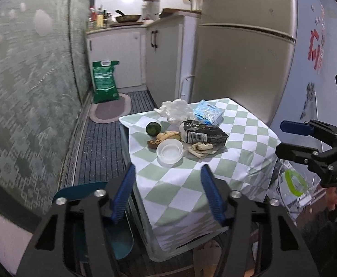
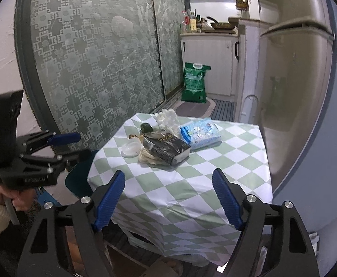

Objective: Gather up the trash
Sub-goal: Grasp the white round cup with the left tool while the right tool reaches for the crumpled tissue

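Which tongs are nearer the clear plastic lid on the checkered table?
Left, by a small margin. The left tongs hang open short of the clear plastic lid, almost in line with it. The right tongs also hang open, back at the table's near edge, farther off.

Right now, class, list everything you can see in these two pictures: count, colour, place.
tablecloth: one, green and white checks, over the table
tissue: one crumpled, white, far edge
wipes pack: one, blue, far side
snack bag: one, black, centre
flatbread: some, pale, under the bag
lid: one, clear white, near the bag
fruit: one, dark green, left of the pile
rice sack: one, green, on the floor
fridge: one, beige, right
left claw: blue pads, open, empty
right claw: blue pads, open, empty
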Demonstrator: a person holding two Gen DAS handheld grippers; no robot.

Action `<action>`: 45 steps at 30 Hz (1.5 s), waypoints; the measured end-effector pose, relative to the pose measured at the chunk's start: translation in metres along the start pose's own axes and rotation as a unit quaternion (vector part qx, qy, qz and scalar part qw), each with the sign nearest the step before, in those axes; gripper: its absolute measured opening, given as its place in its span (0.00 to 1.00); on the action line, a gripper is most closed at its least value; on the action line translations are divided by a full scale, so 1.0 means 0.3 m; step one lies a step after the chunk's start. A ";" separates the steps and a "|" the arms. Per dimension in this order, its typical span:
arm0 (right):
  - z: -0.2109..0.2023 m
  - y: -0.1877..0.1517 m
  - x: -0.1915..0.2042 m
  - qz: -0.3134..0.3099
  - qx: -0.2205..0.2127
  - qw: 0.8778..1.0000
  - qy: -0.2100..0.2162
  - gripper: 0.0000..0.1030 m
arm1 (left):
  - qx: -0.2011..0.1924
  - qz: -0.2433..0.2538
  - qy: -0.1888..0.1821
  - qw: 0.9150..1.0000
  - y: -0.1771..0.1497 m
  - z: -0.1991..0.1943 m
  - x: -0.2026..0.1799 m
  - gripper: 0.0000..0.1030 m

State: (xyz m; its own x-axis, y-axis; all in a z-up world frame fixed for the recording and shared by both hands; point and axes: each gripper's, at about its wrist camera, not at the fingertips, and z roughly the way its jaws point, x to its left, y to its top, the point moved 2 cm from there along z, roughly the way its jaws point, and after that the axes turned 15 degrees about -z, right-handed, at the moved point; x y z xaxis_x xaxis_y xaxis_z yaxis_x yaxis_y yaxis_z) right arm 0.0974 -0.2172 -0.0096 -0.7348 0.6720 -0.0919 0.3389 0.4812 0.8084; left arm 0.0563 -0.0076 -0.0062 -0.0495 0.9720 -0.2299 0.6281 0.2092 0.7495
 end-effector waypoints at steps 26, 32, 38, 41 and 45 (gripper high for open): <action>0.242 0.155 -0.073 -0.037 0.063 0.994 0.080 0.64 | 0.119 0.059 -0.042 0.990 0.068 0.314 0.013 0.50; 0.299 0.229 -0.064 -0.063 0.066 0.993 0.081 0.64 | 0.116 0.048 -0.056 0.991 0.071 0.320 0.029 0.41; 0.367 0.268 -0.078 -0.067 0.075 0.992 0.081 0.56 | 0.103 0.036 -0.062 0.992 0.065 0.281 0.056 0.41; 0.402 0.282 -0.088 -0.062 0.079 0.992 0.078 0.51 | 0.090 0.022 -0.070 0.993 0.074 0.247 0.082 0.41; 0.451 0.295 -0.088 -0.063 0.091 0.991 0.072 0.44 | 0.067 -0.008 -0.074 0.995 0.087 0.191 0.139 0.41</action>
State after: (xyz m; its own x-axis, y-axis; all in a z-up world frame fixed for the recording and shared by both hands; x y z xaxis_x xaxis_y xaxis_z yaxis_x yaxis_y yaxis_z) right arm 0.2264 -0.1163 -0.0144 -0.8501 0.5188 -0.0902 0.3298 0.6581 0.6769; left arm 0.1152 0.0323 -0.0318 0.0482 0.9401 -0.3376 0.7259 0.1992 0.6583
